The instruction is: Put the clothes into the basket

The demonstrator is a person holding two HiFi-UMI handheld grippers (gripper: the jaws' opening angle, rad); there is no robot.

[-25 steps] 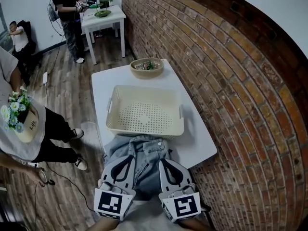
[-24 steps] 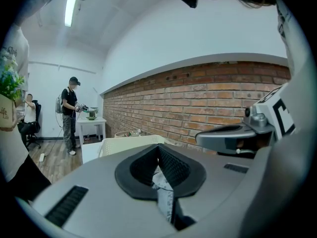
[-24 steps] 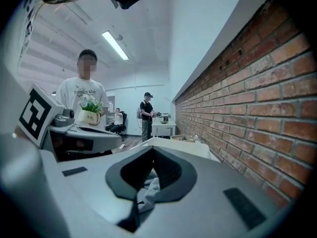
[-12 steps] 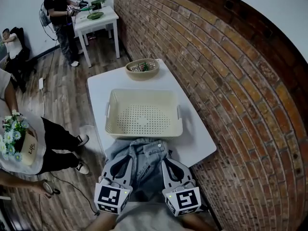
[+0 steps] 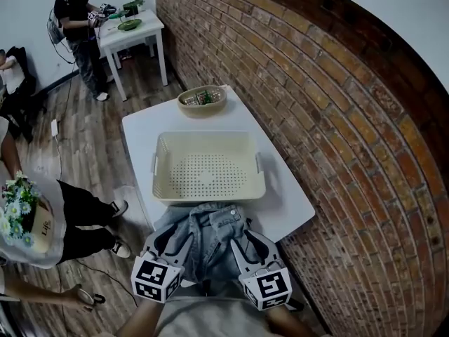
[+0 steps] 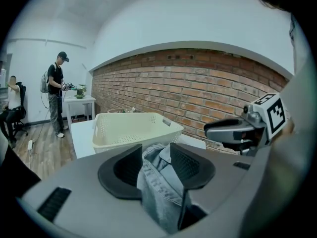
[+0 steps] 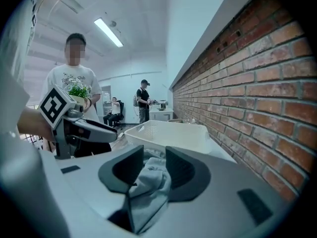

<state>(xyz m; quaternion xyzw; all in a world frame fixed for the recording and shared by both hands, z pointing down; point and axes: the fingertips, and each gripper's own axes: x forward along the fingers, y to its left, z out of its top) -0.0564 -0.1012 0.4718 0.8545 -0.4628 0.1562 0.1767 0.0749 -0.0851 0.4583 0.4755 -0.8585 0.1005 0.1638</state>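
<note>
Both tongs have sunk a little since the earlier frames, and the jaws of each have just been widening. State of my left tongs (image 6: 156, 150): clenched on the denim garment (image 5: 207, 223), a fold of which fills the gap and touches both pads. State of my right tongs (image 7: 154, 155): clenched likewise on a paler fold of the same garment. Position of garment: bunched at the near edge of the white tabletop (image 5: 140, 128) and draped over that edge, with my two tongs side by side on it, one left and one right of its middle. Position of basket (image 5: 156, 170): upright on the tabletop, just beyond the garment, which lies wholly outside it. Far end of tabletop: a shallow wicker bowl (image 5: 201, 98) with small items I cannot identify. Right side of tabletop: close against a brick wall (image 5: 316, 118)
</note>
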